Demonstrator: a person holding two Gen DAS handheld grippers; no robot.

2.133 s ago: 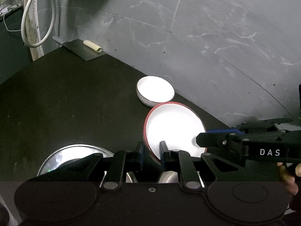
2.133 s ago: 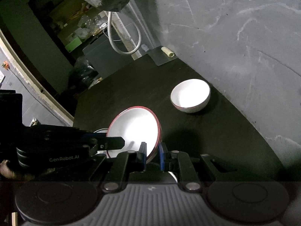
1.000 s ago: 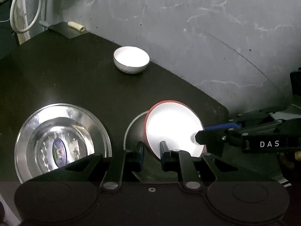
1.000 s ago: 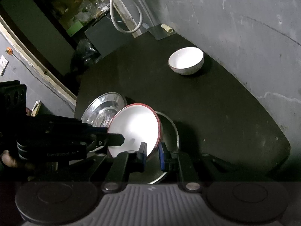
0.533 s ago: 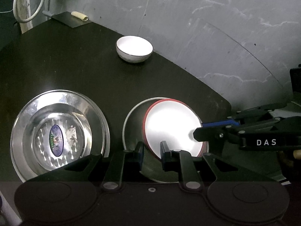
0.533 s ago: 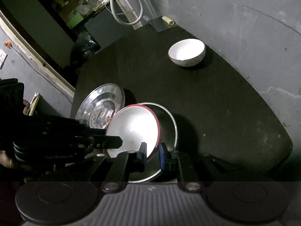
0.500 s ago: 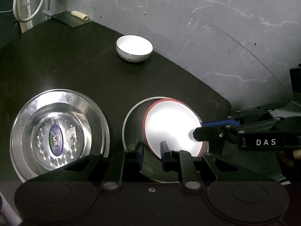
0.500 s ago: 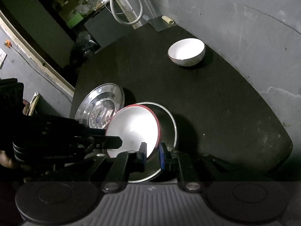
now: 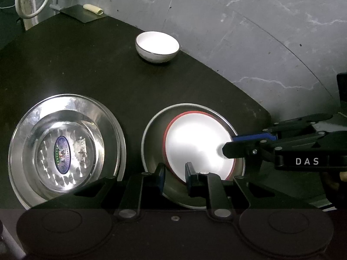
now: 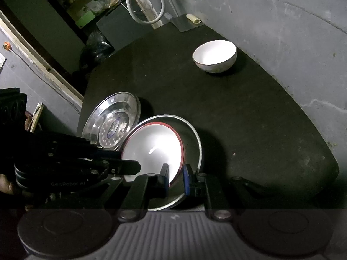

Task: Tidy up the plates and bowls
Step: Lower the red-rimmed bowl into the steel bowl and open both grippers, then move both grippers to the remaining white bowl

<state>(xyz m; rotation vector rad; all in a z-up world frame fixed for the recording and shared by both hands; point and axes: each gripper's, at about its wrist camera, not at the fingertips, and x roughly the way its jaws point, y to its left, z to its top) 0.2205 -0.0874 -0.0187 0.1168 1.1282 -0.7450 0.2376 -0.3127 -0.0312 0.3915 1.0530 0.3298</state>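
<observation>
The red-rimmed white plate (image 9: 195, 143) sits low inside a shallow steel plate (image 9: 151, 138) on the dark table (image 9: 86, 65), so the first stacking step looks nearly finished, though neither gripper has let go. The left gripper (image 9: 174, 172) is clenched on the plate's near rim at about 6 o'clock, and the right gripper (image 10: 176, 174) pinches the rim at about 3 o'clock as seen from the left wrist. Whether the plate already rests flat or hangs a little tilted cannot be told; from the right wrist it seems slightly tipped. Still to be done, by this reading: release the plate and deal with the larger steel dish (image 9: 65, 149) lying just beside it at 9 o'clock. The white bowl (image 9: 157, 46) stands alone well apart at 12 o'clock, near the grey wall (image 9: 238, 21), and also seems unsorted.
</observation>
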